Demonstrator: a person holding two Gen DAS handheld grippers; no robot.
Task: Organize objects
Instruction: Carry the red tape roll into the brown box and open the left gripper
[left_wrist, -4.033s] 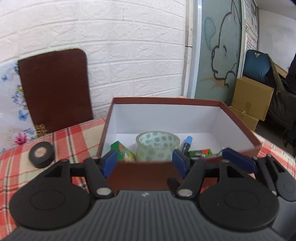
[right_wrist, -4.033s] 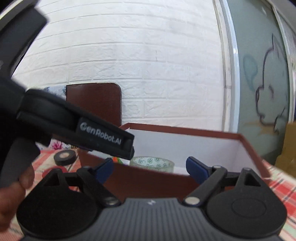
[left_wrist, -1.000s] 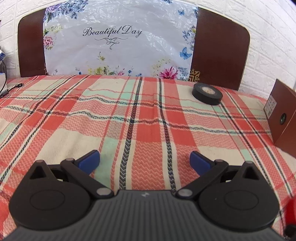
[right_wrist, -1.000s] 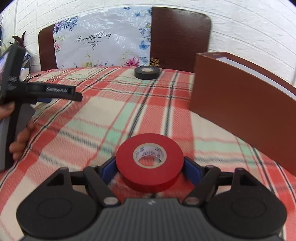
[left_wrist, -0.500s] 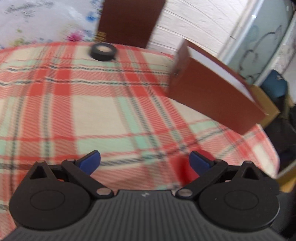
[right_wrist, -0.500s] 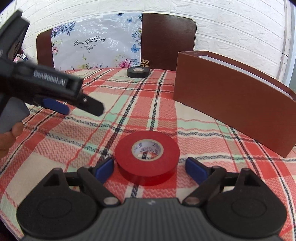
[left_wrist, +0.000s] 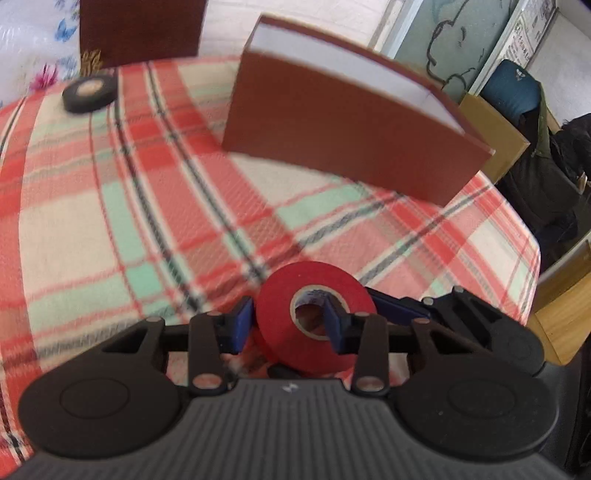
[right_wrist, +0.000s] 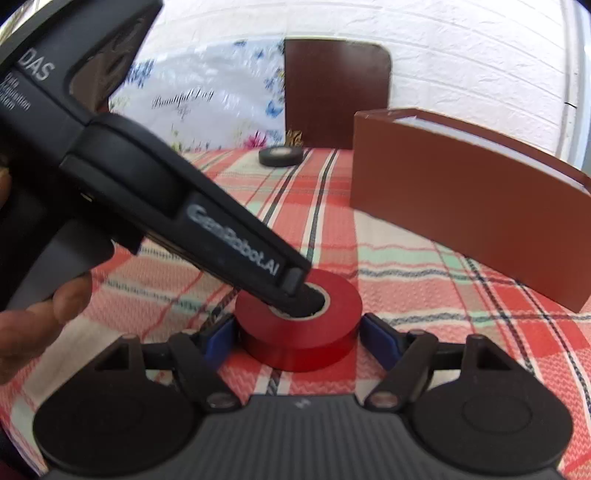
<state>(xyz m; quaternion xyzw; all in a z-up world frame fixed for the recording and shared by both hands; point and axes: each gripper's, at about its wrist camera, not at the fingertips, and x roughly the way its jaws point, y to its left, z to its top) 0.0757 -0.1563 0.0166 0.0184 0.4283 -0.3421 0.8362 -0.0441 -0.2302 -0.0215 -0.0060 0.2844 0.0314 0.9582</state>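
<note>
tape roll (right_wrist: 299, 325) before box (right_wrist: 461, 206) | second roll (right_wrist: 280, 155) seemingly behind-left

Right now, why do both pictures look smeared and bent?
Left wrist view: motion blur smears the plaid tablecloth and black tape roll; fisheye bows the brown cardboard box. Right wrist view: the left hand-held gripper is blurred, the white brick wall glares.

The desk (right_wrist: 424, 266) is covered with a red, green and cream checked cloth. On it lie a red tape roll (right_wrist: 299, 325) at lower centre, a black tape roll (right_wrist: 280, 156) at upper centre, and a brown box (right_wrist: 461, 218) at the right.
</note>
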